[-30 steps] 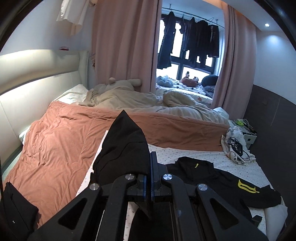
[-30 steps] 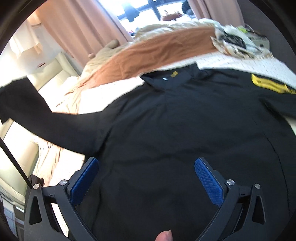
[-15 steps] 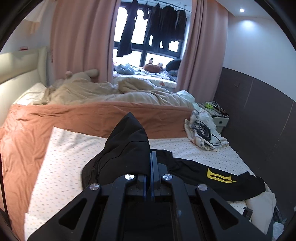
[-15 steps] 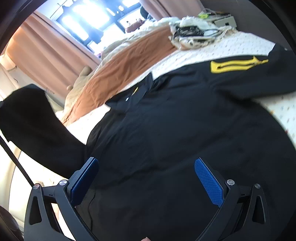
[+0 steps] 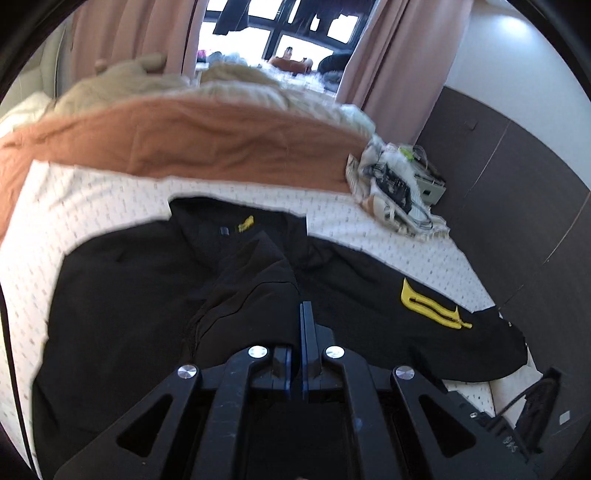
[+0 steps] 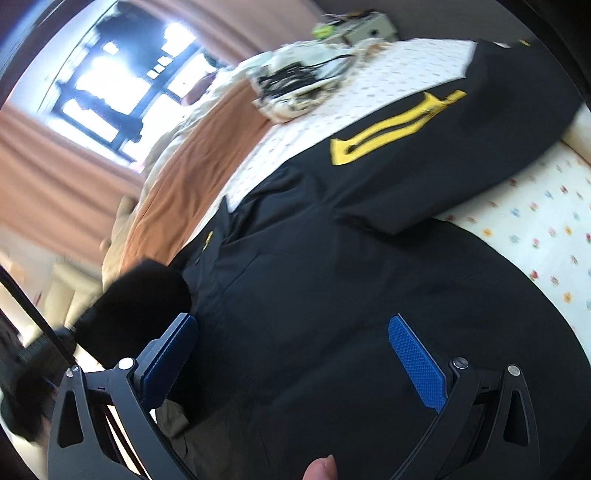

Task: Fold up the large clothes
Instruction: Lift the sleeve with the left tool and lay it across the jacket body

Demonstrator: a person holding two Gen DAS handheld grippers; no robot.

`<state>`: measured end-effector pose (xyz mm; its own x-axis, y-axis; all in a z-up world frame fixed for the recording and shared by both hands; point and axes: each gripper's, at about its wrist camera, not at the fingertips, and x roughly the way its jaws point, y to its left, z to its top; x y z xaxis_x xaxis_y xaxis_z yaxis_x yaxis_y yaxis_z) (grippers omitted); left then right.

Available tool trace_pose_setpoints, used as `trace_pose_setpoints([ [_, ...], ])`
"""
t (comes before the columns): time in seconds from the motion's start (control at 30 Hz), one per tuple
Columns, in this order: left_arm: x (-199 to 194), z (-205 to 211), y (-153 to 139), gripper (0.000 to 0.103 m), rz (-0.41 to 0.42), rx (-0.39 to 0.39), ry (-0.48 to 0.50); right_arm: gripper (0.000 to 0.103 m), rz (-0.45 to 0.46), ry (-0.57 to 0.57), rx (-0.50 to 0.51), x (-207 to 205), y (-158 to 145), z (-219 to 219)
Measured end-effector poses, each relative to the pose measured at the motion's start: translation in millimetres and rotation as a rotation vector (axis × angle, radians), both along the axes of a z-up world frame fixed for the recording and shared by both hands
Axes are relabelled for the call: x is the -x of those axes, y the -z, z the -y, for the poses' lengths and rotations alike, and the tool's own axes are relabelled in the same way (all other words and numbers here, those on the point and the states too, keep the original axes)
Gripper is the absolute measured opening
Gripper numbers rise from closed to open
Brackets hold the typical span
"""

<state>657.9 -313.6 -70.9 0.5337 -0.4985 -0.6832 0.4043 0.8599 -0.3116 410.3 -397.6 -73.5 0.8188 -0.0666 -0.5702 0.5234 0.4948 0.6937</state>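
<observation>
Left wrist view low over the bed, facing the window [image 5: 280, 33] across the black jacket [image 5: 129, 295], right wrist view tilted, closer over the same jacket [image 6: 332, 295], both sharing its yellow sleeve patch [image 5: 428, 304] and brown blanket [image 5: 192, 136].

blurred: my window [image 6: 110, 88] and bed clutter [image 6: 295, 85] | cut off: jacket [image 6: 332, 295] hem | hidden: sleeve end between my left fingers [image 5: 308, 332]

Jacket [image 5: 147, 295] flat on the sheet [image 5: 74, 206], blanket [image 5: 207, 144] behind it, cable pile [image 5: 395, 188] at its far right
</observation>
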Motion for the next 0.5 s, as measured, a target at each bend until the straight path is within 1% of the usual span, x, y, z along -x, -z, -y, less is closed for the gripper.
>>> trace_pose_setpoints([
  [0.07,-1.3,8.0,18.5,0.005,-0.053,0.009,0.010,0.103,0.009,-0.005,-0.015,0.7,-0.5,-0.3],
  [0.13,0.6,13.5,31.0,0.005,-0.073,0.023,0.025,0.103,-0.007,0.001,0.000,0.3,-0.6,-1.1],
  [0.2,4.6,14.9,38.5,0.005,-0.077,0.037,0.033,0.103,-0.007,0.013,-0.006,1.7,-0.3,-0.6],
  [0.27,11.1,14.7,40.8,0.008,-0.073,0.031,0.025,0.103,0.000,0.015,-0.015,3.5,0.0,4.7],
  [0.3,13.6,12.0,40.2,0.011,-0.068,0.024,0.018,0.103,0.000,0.015,-0.012,4.6,-0.8,4.5],
  [0.37,20.1,5.4,36.6,0.037,-0.056,0.021,0.003,0.103,-0.006,0.010,0.000,2.8,-1.4,4.6],
  [0.4,23.2,-0.1,34.1,0.084,-0.052,0.037,-0.001,0.103,-0.007,0.006,0.005,2.7,-2.3,2.6],
  [0.43,26.9,-4.9,31.9,0.103,-0.042,0.067,-0.002,0.103,-0.007,0.000,0.009,1.7,-3.5,1.0],
  [0.5,31.6,-15.5,25.6,0.103,-0.017,0.082,-0.017,0.103,-0.007,-0.013,0.016,-0.6,-4.3,-0.8],
])
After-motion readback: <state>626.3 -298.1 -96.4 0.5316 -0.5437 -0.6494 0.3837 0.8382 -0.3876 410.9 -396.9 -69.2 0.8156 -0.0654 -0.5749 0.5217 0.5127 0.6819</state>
